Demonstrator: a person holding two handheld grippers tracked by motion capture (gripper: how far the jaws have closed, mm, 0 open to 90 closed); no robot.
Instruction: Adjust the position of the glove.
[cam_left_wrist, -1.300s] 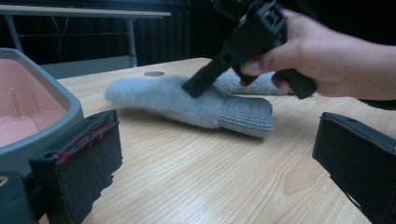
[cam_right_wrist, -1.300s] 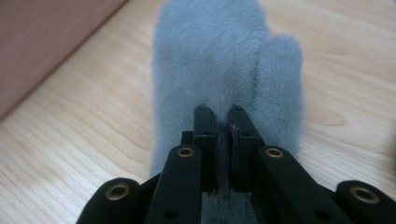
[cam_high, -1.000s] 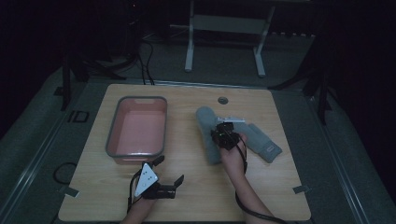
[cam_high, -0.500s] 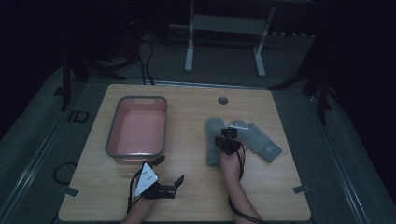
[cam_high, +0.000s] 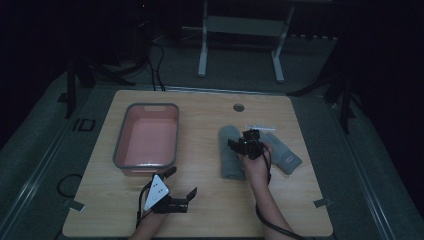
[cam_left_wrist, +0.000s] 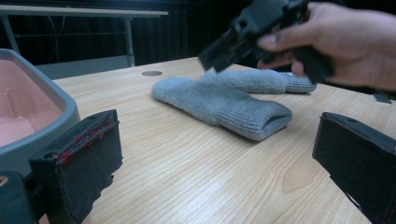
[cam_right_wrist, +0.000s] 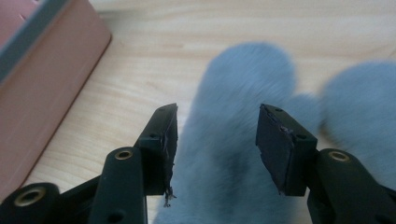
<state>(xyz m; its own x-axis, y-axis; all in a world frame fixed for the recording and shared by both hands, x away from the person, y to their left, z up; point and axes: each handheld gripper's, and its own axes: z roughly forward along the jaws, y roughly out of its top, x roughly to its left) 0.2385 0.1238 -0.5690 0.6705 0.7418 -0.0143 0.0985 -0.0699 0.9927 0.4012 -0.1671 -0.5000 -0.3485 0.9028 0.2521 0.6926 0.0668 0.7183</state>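
My left gripper (cam_high: 181, 194) sits low at the near edge of the table (cam_high: 210, 210), jaws wide apart, holding nothing. In its own view they frame bare wood, with the tub (cam_high: 146, 136) wall just beside the left jaw. It's parked, well apart from the mittens.

My right gripper (cam_high: 244, 141) is the one in play. Its jaws are apart, nothing between them yet, hovering over the near mitten (cam_high: 231, 159). In the right gripper view the mitten (cam_right_wrist: 233, 140) runs straight away from me up the gap, cuff end toward me, rounded tip far. So its long axis is in line with the jaws' reach, and they straddle its width. I can't tell if they touch the knit; the left gripper view shows the gripper (cam_left_wrist: 247, 32) above it, so probably clear.

The second mitten (cam_high: 282, 152) lies just right of the first and angled, cuff toward the near right.

My guess: straight drop, close across the width. The tub is off to the left, so any carry goes that way.
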